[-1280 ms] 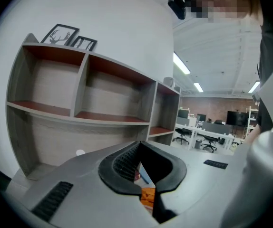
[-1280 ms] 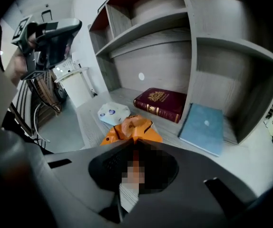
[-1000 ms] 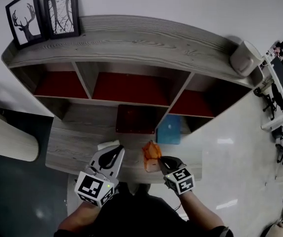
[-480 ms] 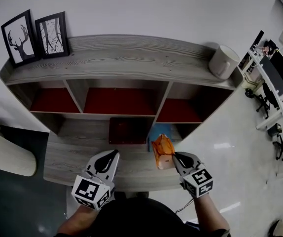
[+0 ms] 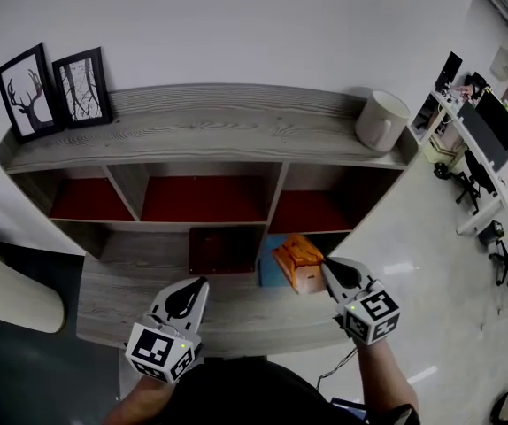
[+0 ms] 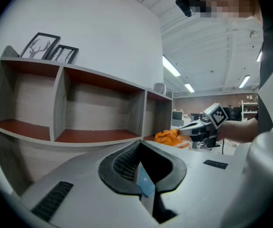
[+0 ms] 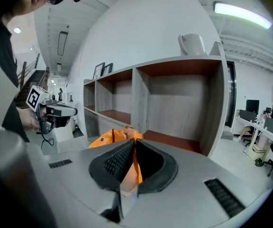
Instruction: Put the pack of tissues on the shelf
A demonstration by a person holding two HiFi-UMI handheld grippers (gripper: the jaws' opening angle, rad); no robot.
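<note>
The orange pack of tissues [image 5: 295,260] hangs in the air in front of the shelf's lower right compartment [image 5: 312,211], with my right gripper [image 5: 327,267] shut on its near edge. In the right gripper view the orange wrapper [image 7: 109,137] is pinched between the pads of the right gripper [image 7: 132,150], and the compartment's red floor [image 7: 174,141] lies just beyond it. My left gripper [image 5: 201,285] hovers over the low ledge [image 5: 121,282], shut and holding nothing. The left gripper view has the pack [image 6: 169,137] and the right gripper [image 6: 193,129] at its right.
The grey wooden shelf [image 5: 227,122] carries two framed pictures [image 5: 52,90] on its top at the left and a white mug [image 5: 381,120] at the right. A dark red box [image 5: 223,249] and a blue flat thing [image 5: 269,271] sit on the ledge. Office desks [image 5: 493,140] stand far right.
My right gripper has lifted the orange pack off the ledge and carried it up and to the right, towards the right compartment. The left gripper has hardly moved.
</note>
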